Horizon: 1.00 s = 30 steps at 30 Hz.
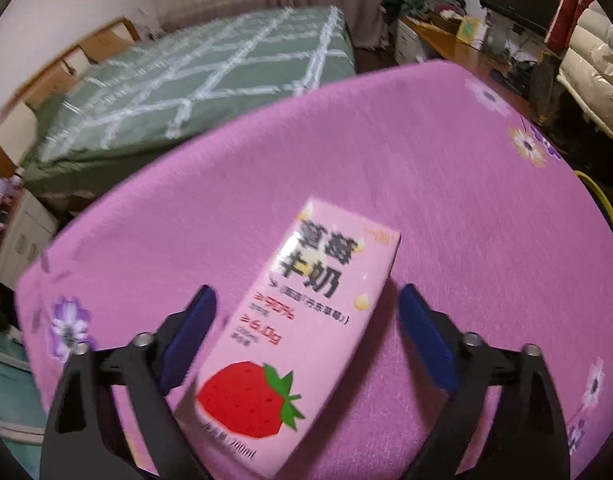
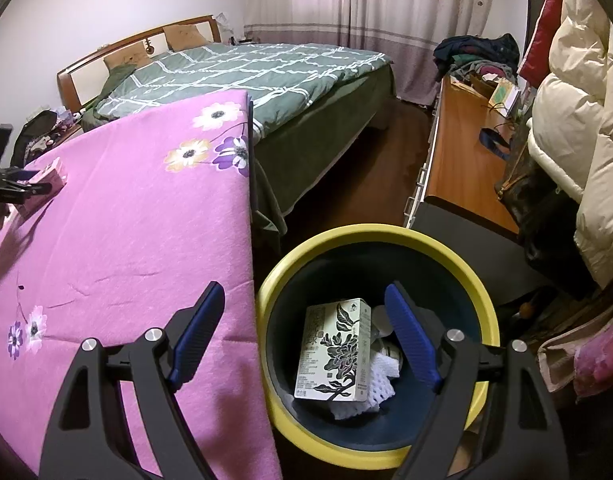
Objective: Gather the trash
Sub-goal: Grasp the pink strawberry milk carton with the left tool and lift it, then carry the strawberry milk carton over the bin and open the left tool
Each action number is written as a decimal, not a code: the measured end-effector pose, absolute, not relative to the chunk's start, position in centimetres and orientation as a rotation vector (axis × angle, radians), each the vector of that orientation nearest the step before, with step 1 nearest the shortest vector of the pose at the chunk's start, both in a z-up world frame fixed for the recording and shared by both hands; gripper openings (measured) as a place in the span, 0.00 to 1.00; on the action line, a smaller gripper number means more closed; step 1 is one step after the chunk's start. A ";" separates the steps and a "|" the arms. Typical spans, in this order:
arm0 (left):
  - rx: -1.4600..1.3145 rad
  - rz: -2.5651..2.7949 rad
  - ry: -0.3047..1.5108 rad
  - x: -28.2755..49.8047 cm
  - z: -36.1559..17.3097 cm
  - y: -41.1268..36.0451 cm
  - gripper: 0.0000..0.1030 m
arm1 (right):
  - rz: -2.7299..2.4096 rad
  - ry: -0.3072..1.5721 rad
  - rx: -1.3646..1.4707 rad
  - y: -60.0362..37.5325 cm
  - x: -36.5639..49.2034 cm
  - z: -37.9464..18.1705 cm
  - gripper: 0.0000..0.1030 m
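Between left gripper's (image 1: 306,312) pads: milk carton (image 1: 294,328).

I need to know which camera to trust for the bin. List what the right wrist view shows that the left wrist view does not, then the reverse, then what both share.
Only the right wrist view shows the open right gripper over the bin, which holds a white floral carton and white foam netting.

Only the left wrist view shows the strawberry and print on the pink milk carton, lying between the fingers of the left gripper, no grip visible.

Both show the pink flowered cloth, the green bed and that milk carton.
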<state>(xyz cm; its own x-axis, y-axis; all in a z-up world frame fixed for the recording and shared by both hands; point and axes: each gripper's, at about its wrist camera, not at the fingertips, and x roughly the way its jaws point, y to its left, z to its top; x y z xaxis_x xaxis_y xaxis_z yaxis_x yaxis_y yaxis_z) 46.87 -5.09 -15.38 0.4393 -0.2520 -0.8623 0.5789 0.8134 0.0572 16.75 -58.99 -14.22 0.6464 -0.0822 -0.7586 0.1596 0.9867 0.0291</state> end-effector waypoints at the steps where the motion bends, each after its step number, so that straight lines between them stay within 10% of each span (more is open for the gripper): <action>1: 0.360 -0.543 1.009 47.1 -15.7 -5.1 0.72 | -0.132 0.856 0.100 -58.9 16.7 -14.1 0.76; 4: 0.289 -0.545 0.999 46.3 -15.4 -5.1 0.50 | -0.116 0.843 0.102 -58.8 16.0 -13.6 0.76; 30: 0.703 -0.903 0.688 17.3 -11.5 -45.2 0.50 | -0.333 0.741 0.199 -69.6 -0.4 -12.9 0.76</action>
<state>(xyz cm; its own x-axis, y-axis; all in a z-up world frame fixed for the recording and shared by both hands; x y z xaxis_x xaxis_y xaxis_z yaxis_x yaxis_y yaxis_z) 17.25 -45.22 -11.55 0.4462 -0.4498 -0.7737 0.8654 0.4371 0.2450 -0.35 -69.60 -12.86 0.6889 -0.2263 -0.6886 0.3652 0.9290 0.0601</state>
